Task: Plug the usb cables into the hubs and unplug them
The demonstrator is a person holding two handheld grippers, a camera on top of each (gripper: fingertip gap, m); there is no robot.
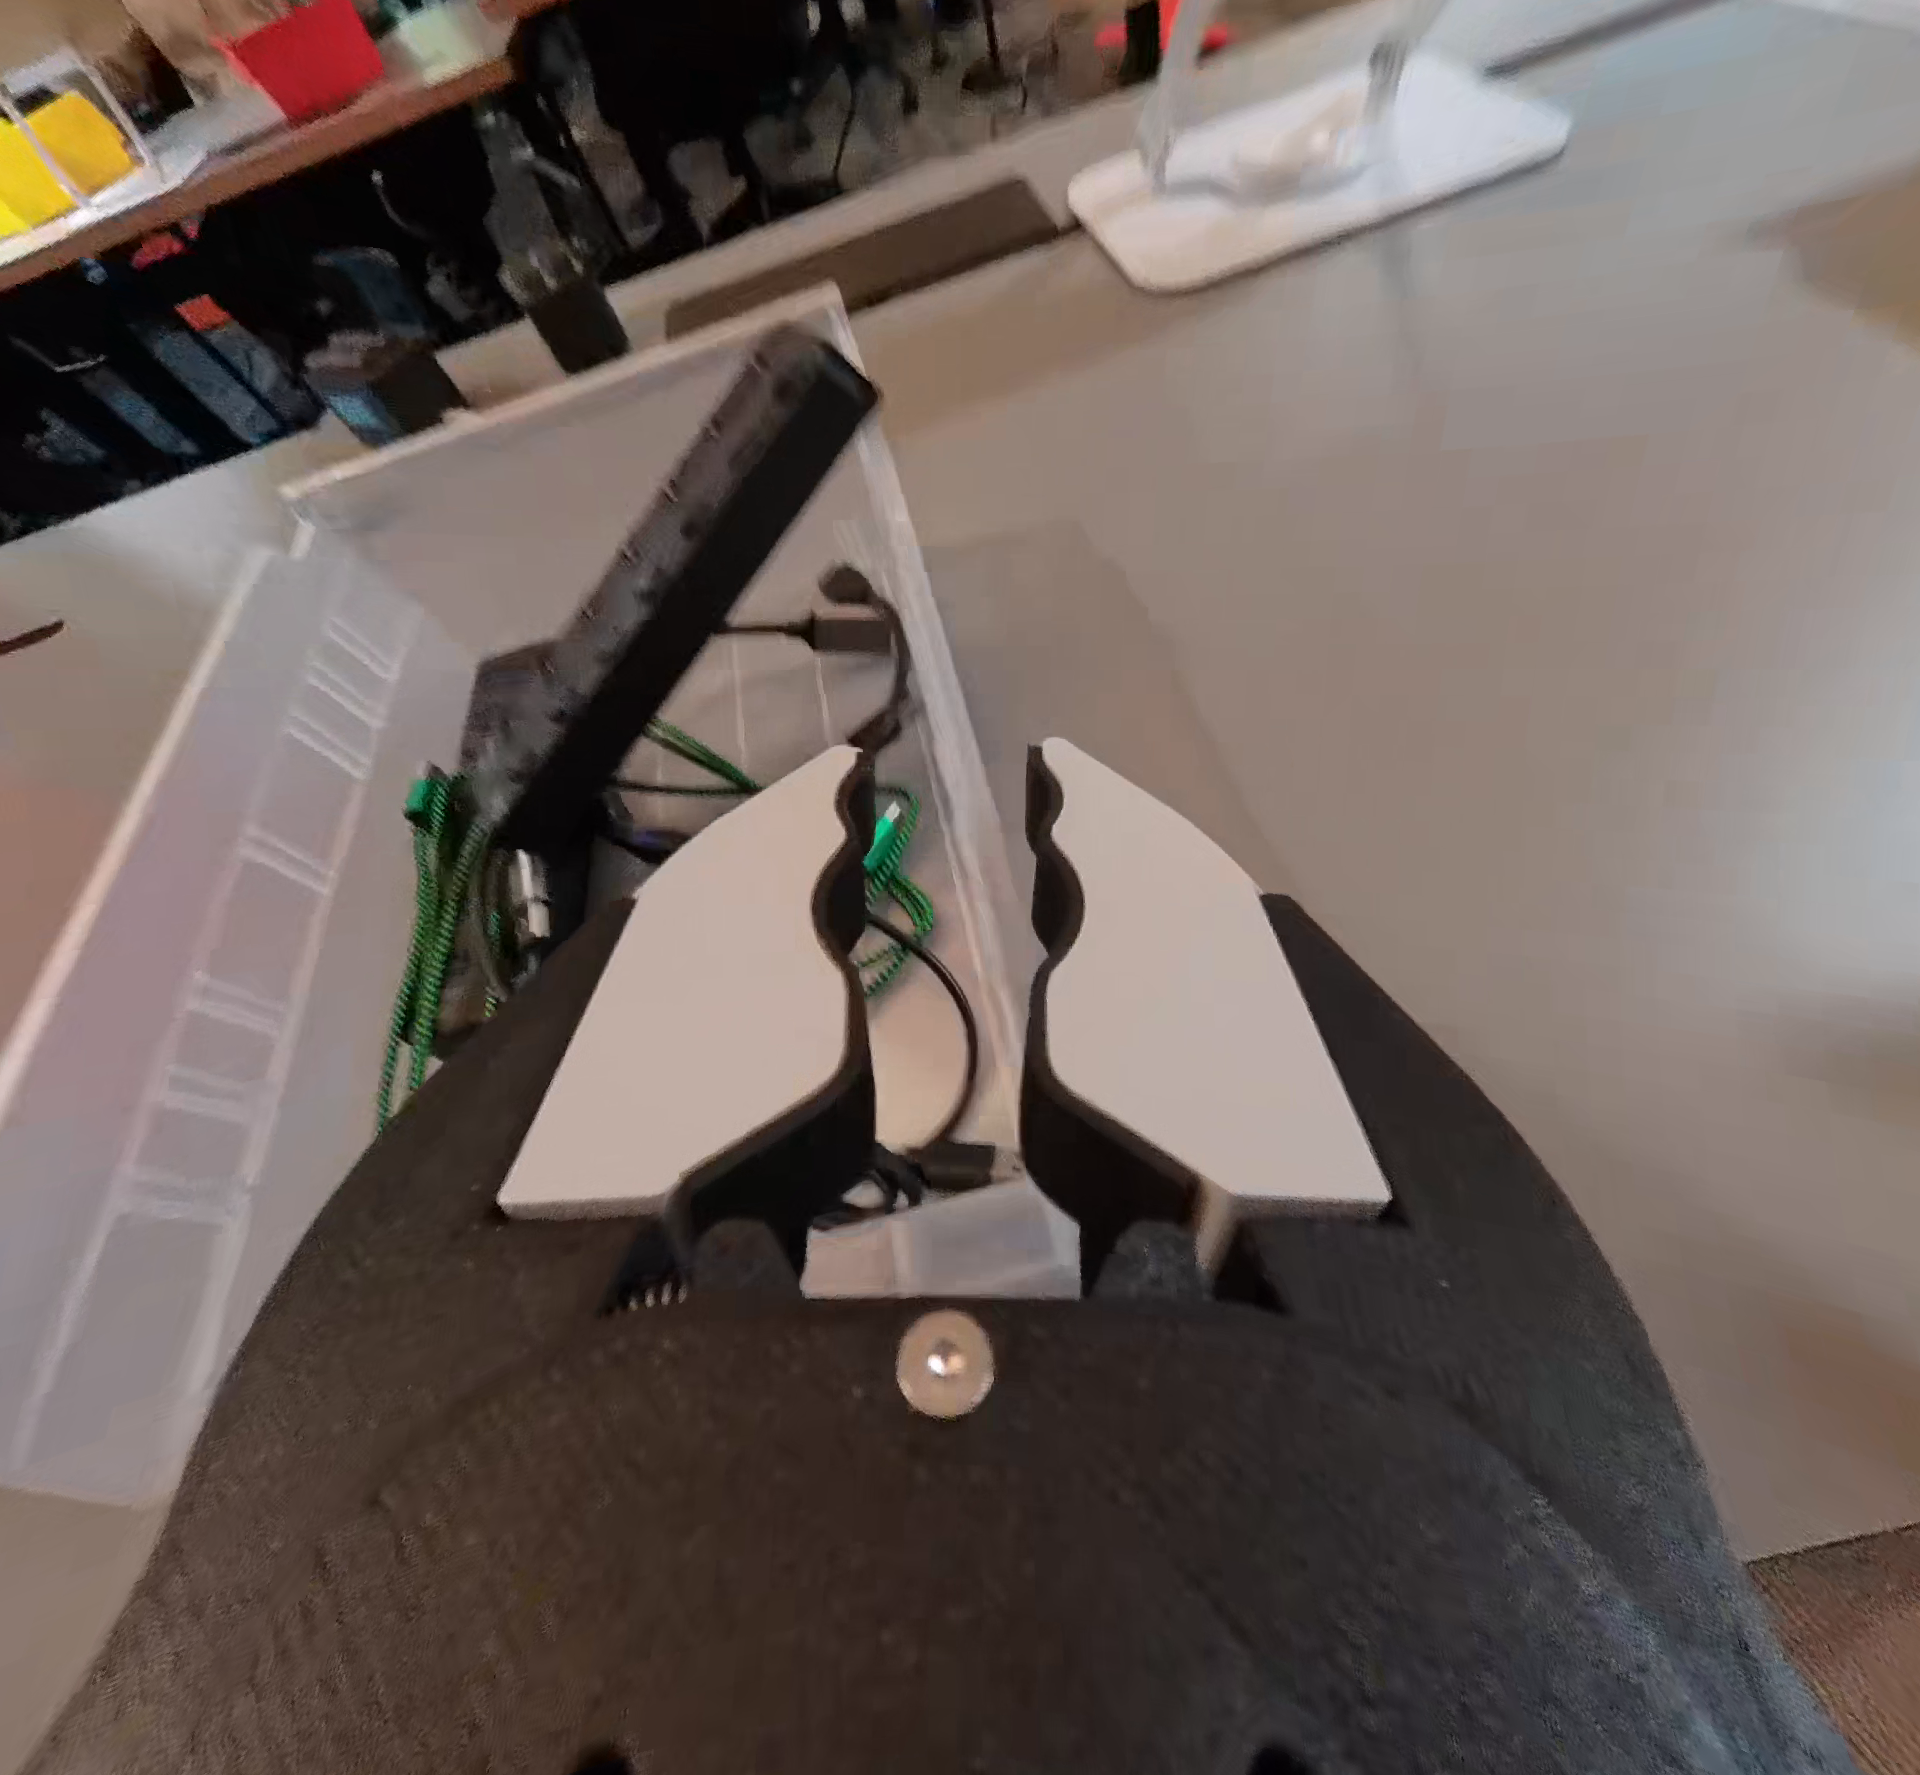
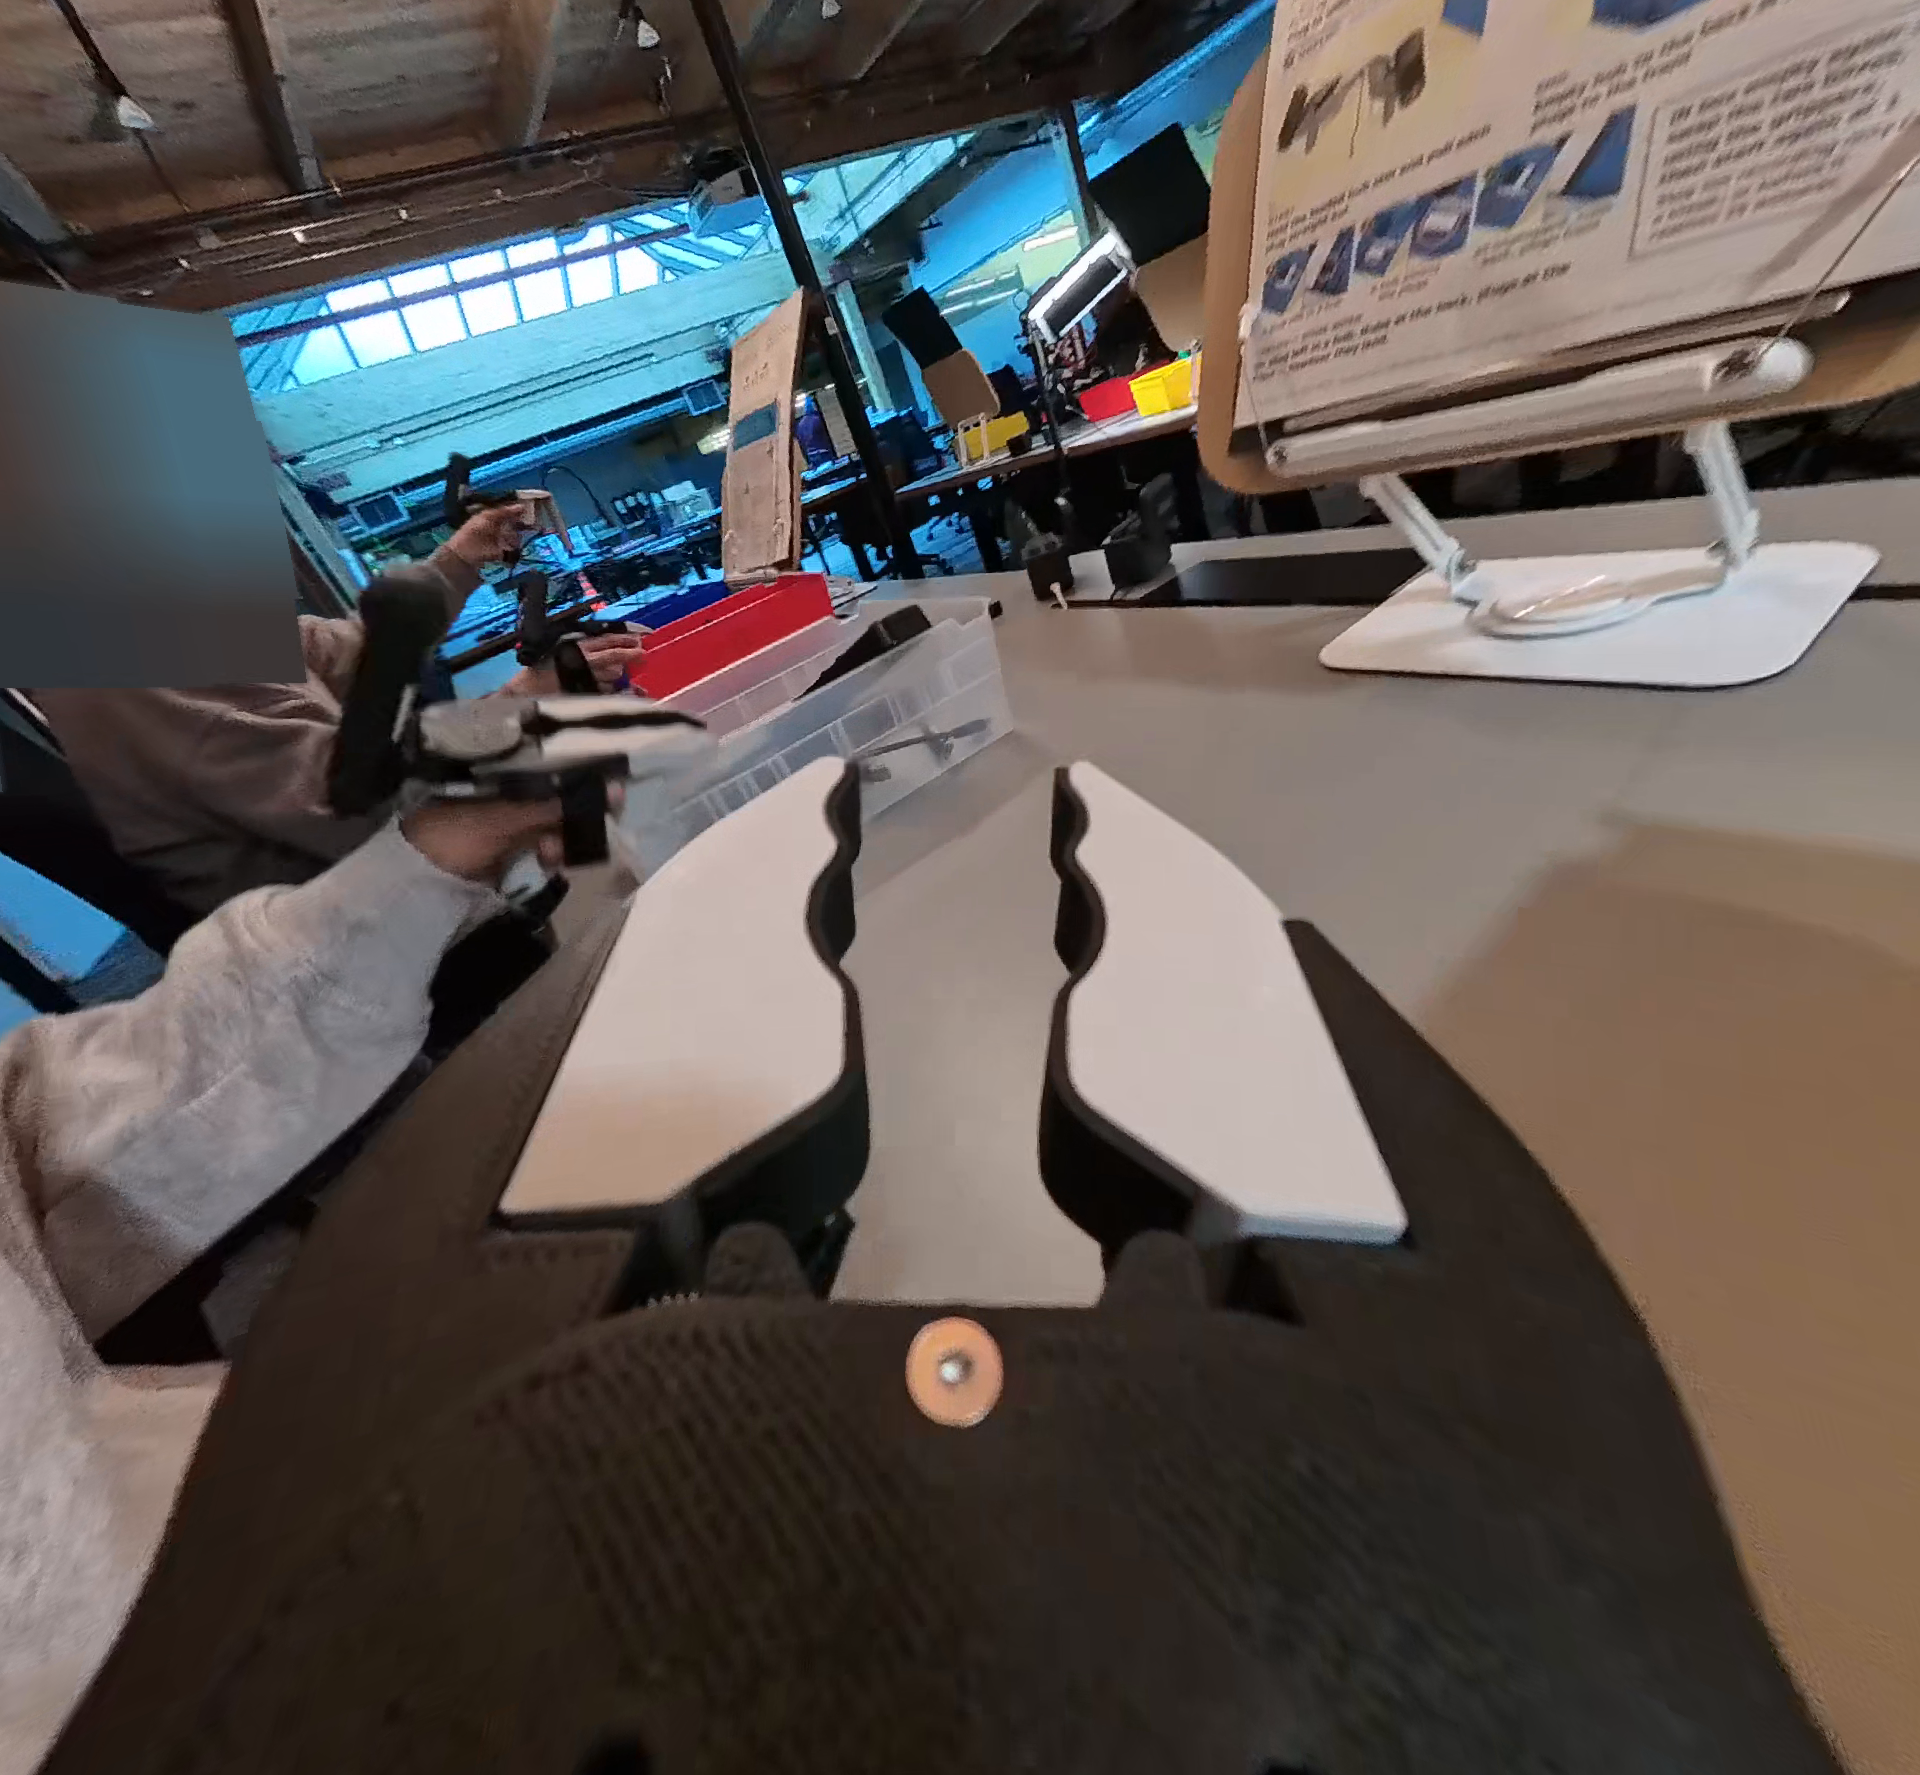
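A clear plastic bin stands on the grey table. A long black usb hub leans tilted inside it, over green braided cables and black cables with a black plug. My left gripper is open and empty, held above the bin's right wall. My right gripper is open and empty, low over bare table, to the right of the bin. The left gripper also shows in the right wrist view, at the bin's near end.
A white document stand with a printed sheet stands at the back right of the table, its base also in the left wrist view. A red bin lies behind the clear bin. Another person with grippers sits at far left. Further tables hold red and yellow bins.
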